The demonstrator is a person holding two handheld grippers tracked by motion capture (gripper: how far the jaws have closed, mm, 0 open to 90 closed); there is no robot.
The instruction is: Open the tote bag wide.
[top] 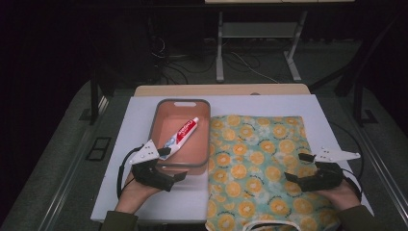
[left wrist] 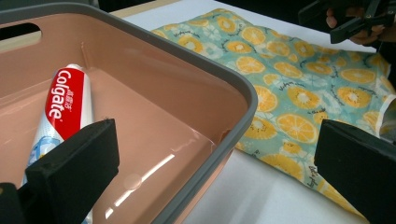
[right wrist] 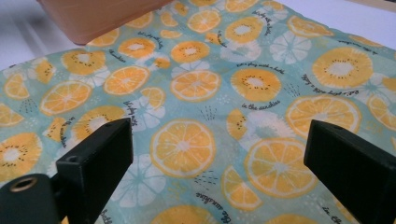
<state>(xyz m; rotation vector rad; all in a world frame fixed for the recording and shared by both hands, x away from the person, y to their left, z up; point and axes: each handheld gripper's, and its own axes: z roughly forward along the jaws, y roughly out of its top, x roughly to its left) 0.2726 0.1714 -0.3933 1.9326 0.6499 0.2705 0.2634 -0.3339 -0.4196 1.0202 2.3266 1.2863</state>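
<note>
Your left gripper [top: 169,163], jaws spread and empty, straddles the pink bin's [top: 204,139] near rim; the toothpaste tube [top: 182,133] lies inside at 12 o'clock, so reach over squarely. At 3 o'clock, your right gripper [top: 297,167] hangs released over the orange-print cloth [top: 255,159]

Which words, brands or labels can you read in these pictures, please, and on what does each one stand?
"Colgate": white letters on the red part of the toothpaste tube lying in the pink basin.
"in the sunshine": small script printed on the orange-slice cloth.
More script lines on the cloth and the small characters beside the brand name on the tube are too blurred to read.
</note>
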